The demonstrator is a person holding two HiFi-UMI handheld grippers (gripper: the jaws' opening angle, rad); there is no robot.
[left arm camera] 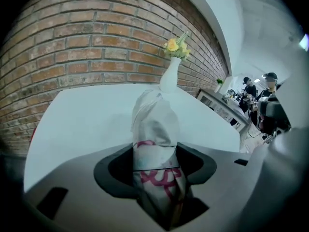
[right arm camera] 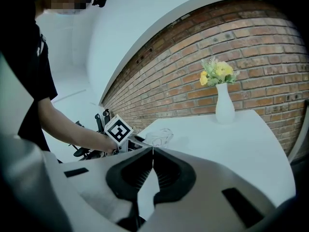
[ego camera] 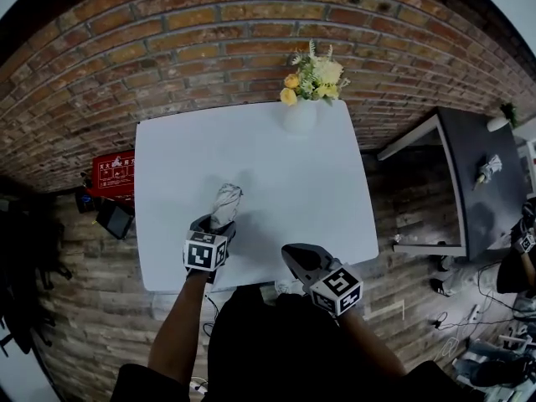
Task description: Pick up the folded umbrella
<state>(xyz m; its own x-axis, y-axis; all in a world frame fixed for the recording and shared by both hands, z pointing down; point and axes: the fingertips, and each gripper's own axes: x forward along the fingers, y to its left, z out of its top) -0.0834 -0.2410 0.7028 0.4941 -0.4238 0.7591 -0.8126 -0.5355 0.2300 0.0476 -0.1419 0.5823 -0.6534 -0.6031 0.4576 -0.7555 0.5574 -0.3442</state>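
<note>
Left claw (ego camera: pixel 216 226) is clamped on the folded umbrella (ego camera: pixel 226 201) — slick fabric could slip, dropping it on the table (ego camera: pixel 301 182). Right claw (right arm camera: pixel 152 151) is closed and empty, so no backup.

The folded umbrella (left arm camera: pixel 154 129) is crinkled whitish cloth with a faint sheen and a pink print. The worktop (ego camera: pixel 276 166) is smooth, matt white, the brick wall (ego camera: pixel 209 32) rough and red, and the vase (ego camera: pixel 300 115) smooth white. The right hand-held gripper (right arm camera: pixel 153 153) is matt grey plastic, dark and ribbed inside.
</note>
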